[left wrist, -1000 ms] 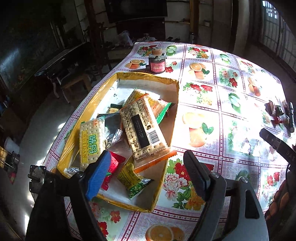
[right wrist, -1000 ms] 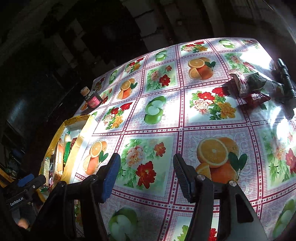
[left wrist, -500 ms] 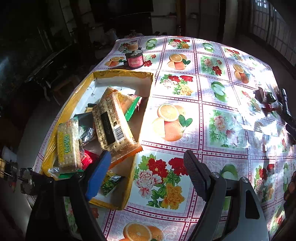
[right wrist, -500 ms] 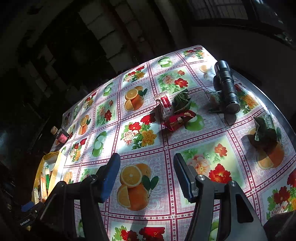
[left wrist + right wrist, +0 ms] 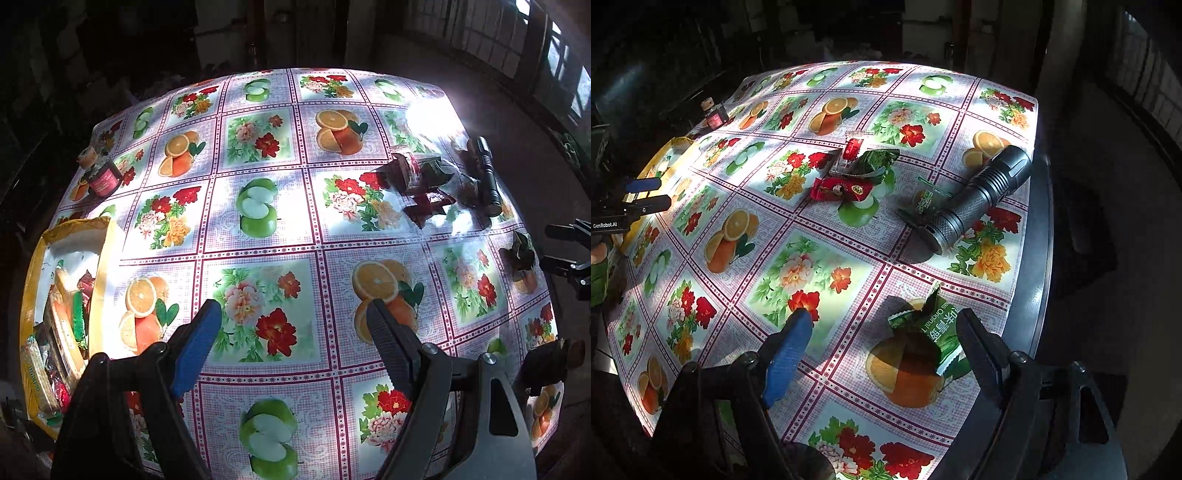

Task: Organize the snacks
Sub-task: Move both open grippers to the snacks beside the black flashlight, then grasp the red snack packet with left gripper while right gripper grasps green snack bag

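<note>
Sunlit worktop [image 5: 849, 258] under a fruit-and-flower cloth.
Right gripper [image 5: 882, 332], jaws just widened, hovers spread with a green snack packet [image 5: 934, 328] between its fingers, untouched; left gripper [image 5: 295, 325] spread, empty.

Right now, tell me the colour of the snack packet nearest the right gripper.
Green with white lettering: the snack packet shows best in the right wrist view.

"GenRobot.AI" on left tool [image 5: 646, 192]; "Original" on green packet [image 5: 942, 332]

Fruit-and-flower checked tablecloth [image 5: 827, 258], green snack packet [image 5: 942, 332], red wrapper [image 5: 842, 190], black flashlight [image 5: 982, 195], yellow box [image 5: 33, 266], blue-and-black gripper fingers [image 5: 786, 350].
</note>
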A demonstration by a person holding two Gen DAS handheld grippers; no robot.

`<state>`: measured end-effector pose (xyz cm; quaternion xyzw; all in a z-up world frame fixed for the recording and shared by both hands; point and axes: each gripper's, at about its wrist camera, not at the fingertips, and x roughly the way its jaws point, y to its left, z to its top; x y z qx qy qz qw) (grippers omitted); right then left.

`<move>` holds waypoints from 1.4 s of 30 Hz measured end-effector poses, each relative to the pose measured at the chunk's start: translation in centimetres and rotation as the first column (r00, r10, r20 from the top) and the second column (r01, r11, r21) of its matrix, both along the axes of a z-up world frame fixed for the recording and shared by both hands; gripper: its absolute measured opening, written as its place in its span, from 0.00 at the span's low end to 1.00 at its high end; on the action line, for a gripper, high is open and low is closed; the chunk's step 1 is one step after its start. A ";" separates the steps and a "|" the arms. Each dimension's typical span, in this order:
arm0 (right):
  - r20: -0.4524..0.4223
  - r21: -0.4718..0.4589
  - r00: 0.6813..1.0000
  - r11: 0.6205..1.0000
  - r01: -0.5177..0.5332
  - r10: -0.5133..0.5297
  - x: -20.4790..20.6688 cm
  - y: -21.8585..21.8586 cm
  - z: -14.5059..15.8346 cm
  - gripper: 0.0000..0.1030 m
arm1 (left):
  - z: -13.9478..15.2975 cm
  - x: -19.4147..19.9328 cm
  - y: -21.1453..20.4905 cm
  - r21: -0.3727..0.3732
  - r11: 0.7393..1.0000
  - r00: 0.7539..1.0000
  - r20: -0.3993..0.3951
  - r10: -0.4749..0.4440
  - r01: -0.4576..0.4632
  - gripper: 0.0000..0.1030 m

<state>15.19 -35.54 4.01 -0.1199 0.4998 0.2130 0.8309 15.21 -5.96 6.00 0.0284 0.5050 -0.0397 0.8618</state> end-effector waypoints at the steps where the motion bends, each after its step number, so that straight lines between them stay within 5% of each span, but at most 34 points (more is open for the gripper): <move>1: -0.004 -0.007 1.000 1.000 -0.026 0.026 0.2 -0.2 -0.7 0.78 | 0.0 1.1 -1.2 -0.010 1.000 1.000 -0.012 -0.013 0.012 0.78; 11: 0.059 -0.016 0.992 0.993 -0.113 0.114 1.6 -1.5 -2.2 0.78 | -2.9 13.2 -8.9 -0.051 0.997 0.992 -0.111 0.056 -0.062 0.78; 21: 0.076 0.033 0.989 0.991 -0.128 0.125 1.1 -1.2 -3.4 0.78 | -5.6 18.4 -13.2 -0.077 0.995 0.988 -0.151 0.046 -0.058 0.78; 27: 0.066 0.035 0.995 0.996 -0.083 0.081 1.1 -0.8 -4.3 0.78 | -5.1 19.1 -16.0 -0.164 0.986 0.992 -0.119 -0.028 0.008 0.78; 29: 0.059 0.065 0.996 0.995 -0.069 0.066 1.2 -0.7 -4.2 0.77 | -5.8 19.2 -16.9 -0.100 0.995 0.991 -0.133 -0.021 0.008 0.78; 33: 0.025 0.098 0.998 0.993 -0.066 0.064 1.4 -0.3 -4.3 0.44 | -7.1 18.3 -17.6 -0.003 0.999 0.988 -0.146 -0.051 0.052 0.66; 36: -0.008 0.102 0.993 0.988 -0.120 0.121 0.7 1.2 -4.2 0.43 | -7.1 16.1 -17.3 0.015 0.993 0.982 -0.154 -0.110 0.113 0.53; 42: -0.042 0.036 0.957 0.958 -0.284 0.285 -2.1 6.1 -4.0 0.42 | -7.1 9.4 -12.8 0.033 0.981 0.970 -0.162 -0.182 0.190 0.50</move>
